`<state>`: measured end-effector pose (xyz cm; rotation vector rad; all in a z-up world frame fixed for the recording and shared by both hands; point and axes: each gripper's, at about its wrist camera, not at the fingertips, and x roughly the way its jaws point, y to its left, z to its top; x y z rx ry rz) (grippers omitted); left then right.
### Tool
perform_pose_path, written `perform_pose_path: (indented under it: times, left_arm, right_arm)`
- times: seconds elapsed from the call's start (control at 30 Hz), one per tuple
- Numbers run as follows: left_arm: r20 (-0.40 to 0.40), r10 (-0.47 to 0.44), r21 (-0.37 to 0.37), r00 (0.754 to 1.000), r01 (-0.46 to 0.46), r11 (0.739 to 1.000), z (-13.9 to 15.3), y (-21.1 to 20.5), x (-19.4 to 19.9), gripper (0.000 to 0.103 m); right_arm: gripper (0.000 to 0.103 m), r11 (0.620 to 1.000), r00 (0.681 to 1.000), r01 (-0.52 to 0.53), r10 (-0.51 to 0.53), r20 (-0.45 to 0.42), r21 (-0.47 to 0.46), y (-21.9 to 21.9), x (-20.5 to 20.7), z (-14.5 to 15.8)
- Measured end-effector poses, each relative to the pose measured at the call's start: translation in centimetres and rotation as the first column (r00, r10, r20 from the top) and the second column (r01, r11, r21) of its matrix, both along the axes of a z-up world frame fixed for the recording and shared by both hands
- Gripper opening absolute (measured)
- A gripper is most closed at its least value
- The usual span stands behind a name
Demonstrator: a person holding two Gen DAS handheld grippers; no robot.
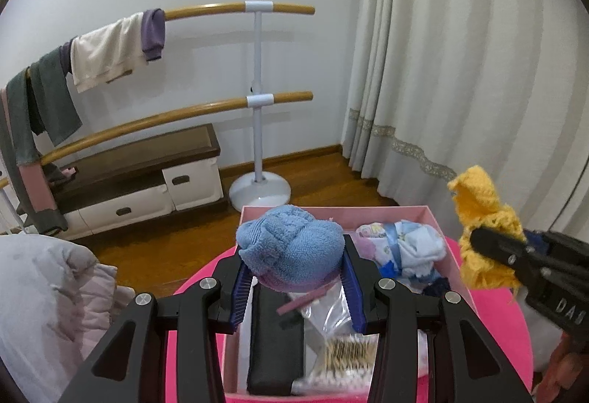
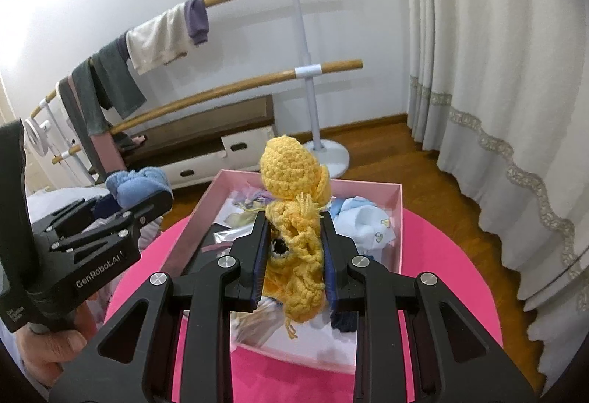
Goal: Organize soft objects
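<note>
While you've got both grippers loaded, the job looks somewhere in the middle to me: the pink table (image 2: 441, 237) carries the pink box (image 1: 447, 248), and that box already has stuff in it, like the pale printed baby cloth (image 1: 405, 244) bunched at the far right, a dark flat pouch (image 1: 276, 340) lying along the near left, and a clear bag of cotton swabs (image 1: 342, 351) beside it. Whether those are sorted or just dumped, can't tell from here. What's left, I'd guess, is the two soft things you're carrying, neither of which is down yet. Your left gripper (image 1: 294, 281) is clamped on the blue terry cloth (image 1: 291, 244), which bulges up and out past the fingertips and hangs over the near-left part of the box, above the pouch. Your right gripper (image 2: 294, 255) is closed on the yellow crochet toy (image 2: 294, 219), pinched around its middle with the rounded head sticking up past the fingers and loose yarn ends dangling below. From the left camera that toy sits off the box's right edge, but your right camera puts it over the middle of the box, so its exact spot is hard to call. Both items are in the air, clear of the contents.
</note>
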<state>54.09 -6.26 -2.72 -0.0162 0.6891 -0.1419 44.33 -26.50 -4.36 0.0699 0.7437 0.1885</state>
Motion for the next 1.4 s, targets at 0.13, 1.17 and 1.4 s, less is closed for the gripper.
perform_pose_path:
  times: [0.13,1.17,1.4]
  left_arm:
    - [-0.031,-0.004,-0.005,0.999,0.004,1.000,-0.4,-0.7,3.4,0.040]
    - [0.015,0.092,0.031,0.996,-0.092,0.995,-1.1,-1.3,7.3,0.103]
    - [0.088,0.081,0.049,0.993,-0.086,0.995,-0.6,-0.3,-0.6,0.103]
  right_arm:
    - [0.023,1.000,0.999,-0.002,0.002,-0.038,-0.001,-0.2,2.0,-1.4]
    - [0.103,0.986,0.987,0.155,-0.152,-0.049,0.067,-3.8,0.7,-2.4]
    - [0.103,0.985,0.987,0.159,-0.161,0.024,0.071,-3.0,-3.7,0.7]
